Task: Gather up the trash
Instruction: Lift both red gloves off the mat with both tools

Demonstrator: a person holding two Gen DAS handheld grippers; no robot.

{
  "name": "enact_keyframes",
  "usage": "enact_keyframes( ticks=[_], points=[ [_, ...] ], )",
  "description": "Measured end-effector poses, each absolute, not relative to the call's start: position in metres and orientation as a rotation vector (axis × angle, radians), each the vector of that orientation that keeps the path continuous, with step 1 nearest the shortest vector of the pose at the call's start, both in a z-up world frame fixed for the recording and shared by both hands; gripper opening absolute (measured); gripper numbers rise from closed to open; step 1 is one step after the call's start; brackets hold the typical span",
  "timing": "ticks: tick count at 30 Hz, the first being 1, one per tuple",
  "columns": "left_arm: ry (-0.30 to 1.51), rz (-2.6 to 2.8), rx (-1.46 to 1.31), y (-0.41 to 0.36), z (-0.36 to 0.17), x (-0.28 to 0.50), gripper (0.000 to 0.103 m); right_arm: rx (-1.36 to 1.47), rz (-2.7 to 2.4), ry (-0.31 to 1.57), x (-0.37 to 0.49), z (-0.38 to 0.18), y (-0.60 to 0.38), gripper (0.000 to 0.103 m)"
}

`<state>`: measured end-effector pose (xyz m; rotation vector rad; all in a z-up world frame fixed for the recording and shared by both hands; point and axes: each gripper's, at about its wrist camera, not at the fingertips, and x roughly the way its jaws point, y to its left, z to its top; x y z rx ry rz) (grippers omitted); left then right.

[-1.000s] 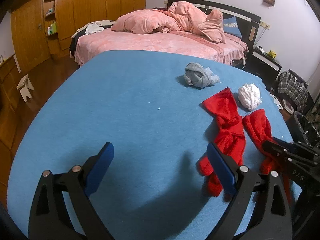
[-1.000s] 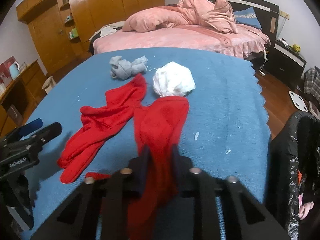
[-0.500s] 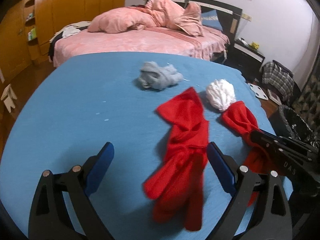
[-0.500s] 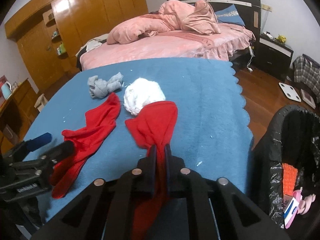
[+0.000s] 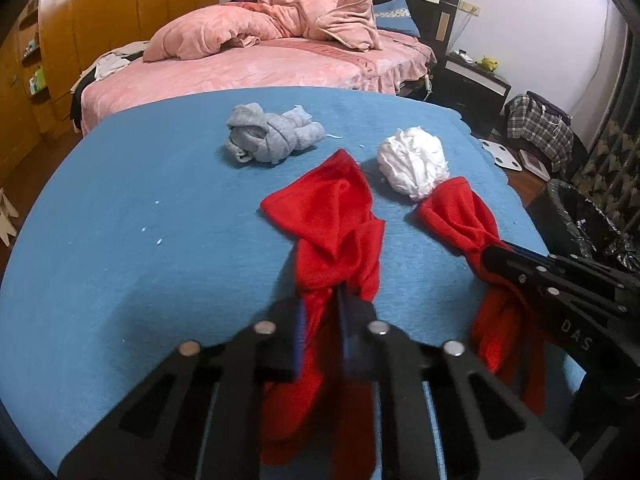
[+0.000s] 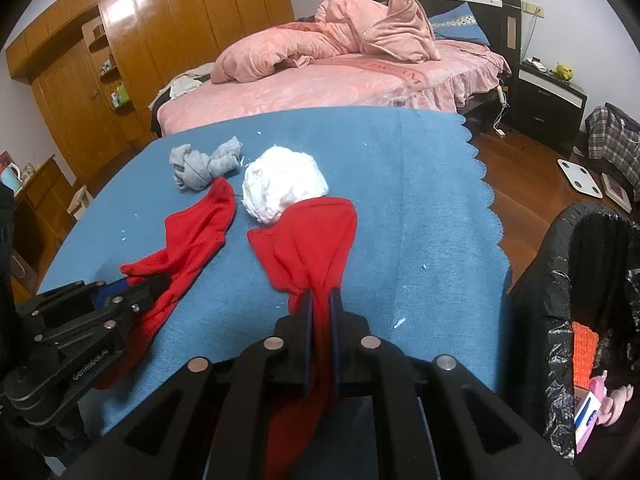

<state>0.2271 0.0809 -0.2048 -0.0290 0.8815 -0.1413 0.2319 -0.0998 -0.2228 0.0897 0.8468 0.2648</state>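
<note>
While its jaws have just been closing, the left claw (image 5: 322,300) pinches the left crumpled red cloth (image 5: 332,224) on the blue-covered surface (image 5: 140,260), and the right claw (image 6: 320,300) clamps the right red cloth (image 6: 312,236) beside the black-lined bin (image 6: 560,280).

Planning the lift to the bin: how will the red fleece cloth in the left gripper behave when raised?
Probably floppy: the left red fleece cloth bunches into folds where the left gripper, just closed, pinches it. Its loose end will likely dangle and drag across the blue table cover.
</note>
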Motion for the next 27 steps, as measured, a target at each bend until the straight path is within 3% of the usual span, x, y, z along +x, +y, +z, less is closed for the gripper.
enact_keyframes(
  ticks=[27],
  points=[
    [0.772, -0.079, -0.065, 0.093, -0.168, 0.194, 0.008, 0.118, 0.272, 0.834, 0.223, -0.211, -0.104, 0.008]
  ],
)
